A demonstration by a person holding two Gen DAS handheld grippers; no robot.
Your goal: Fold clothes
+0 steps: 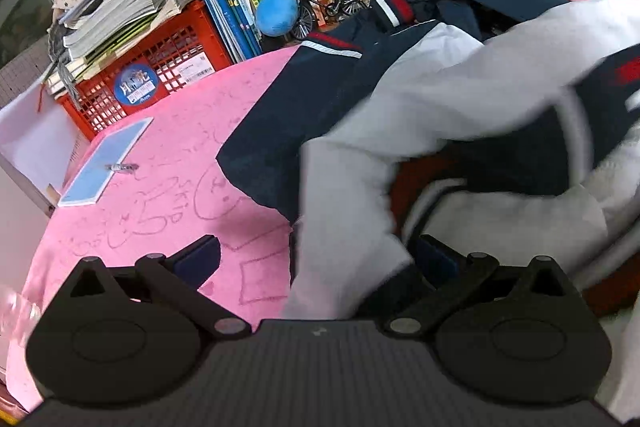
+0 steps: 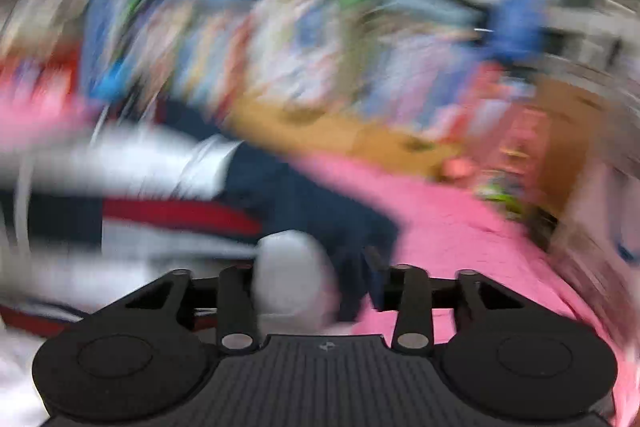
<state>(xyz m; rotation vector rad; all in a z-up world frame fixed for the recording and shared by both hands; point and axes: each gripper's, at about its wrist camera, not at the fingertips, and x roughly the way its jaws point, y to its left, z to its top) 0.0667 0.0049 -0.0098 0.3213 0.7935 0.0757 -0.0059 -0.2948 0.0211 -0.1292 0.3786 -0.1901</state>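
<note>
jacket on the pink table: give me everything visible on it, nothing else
The jacket is navy and white with red-and-white striped trim at the cuffs or hem, in what looks like smooth, lightly padded fabric. It lies crumpled and half folded on the pink table cover, with white panels heaped over the navy ones. A white fold lies between the left gripper's spread fingers. In the blurred right wrist view a white bunch sits between the right gripper's fingers; whether either gripper presses on the fabric is unclear.
</note>
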